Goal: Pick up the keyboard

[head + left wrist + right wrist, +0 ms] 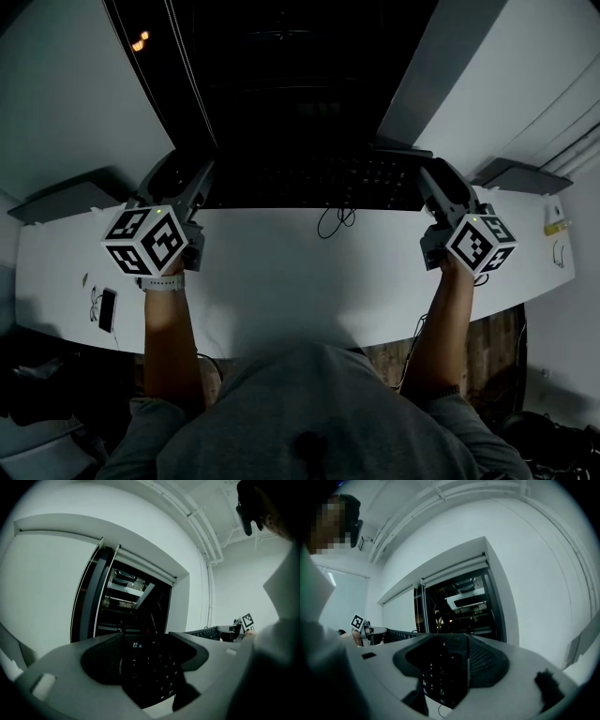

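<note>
1. white desk (281, 281) runs across the head view below a dark window opening (281, 75) set in a pale wall.
2. black keyboard (309, 183) lies lengthwise along the desk's far edge, in front of that opening.
3. left hand-held gripper (195, 190) is clamped on the keyboard's left end; its own view shows dark keys filling the gap between the grey jaws.
4. right hand-held gripper (427, 183) pinches the keyboard's right end the same way, keys between its jaws.
5. thin cable (333, 223) loops on the desk just in front of the keyboard's middle.
6. small phone (107, 309) lies near the desk's left end, well apart from the keyboard.
7. whether the keyboard rests on the desk or hangs just above it is unclear.
</note>
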Motion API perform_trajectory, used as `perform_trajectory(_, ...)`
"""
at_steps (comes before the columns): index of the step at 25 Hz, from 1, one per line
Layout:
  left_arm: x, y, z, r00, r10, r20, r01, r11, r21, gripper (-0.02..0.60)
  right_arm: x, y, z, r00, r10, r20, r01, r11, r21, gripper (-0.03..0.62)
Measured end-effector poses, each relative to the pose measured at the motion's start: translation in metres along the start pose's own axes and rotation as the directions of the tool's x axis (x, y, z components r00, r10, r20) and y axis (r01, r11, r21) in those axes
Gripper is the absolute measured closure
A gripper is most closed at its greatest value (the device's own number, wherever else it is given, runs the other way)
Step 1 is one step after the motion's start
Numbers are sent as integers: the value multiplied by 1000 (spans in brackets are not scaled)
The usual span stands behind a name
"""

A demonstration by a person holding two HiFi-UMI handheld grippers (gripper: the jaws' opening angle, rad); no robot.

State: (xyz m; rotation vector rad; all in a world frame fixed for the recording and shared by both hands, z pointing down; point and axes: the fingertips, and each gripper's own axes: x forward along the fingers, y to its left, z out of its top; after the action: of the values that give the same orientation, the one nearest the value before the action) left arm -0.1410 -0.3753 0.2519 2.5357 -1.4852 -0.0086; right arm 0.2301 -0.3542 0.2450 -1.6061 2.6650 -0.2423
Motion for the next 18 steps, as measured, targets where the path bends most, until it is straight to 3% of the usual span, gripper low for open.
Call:
perform_trajectory(6,-5,-10,43,998,9,58,-11,999,30,296,-5,3,45,998,14,60,-11,999,-37,359)
perform_trajectory(18,-22,-14,63,992,9,123,-18,997,74,293,-13,17,60,992,28,122,-21,998,-63,359)
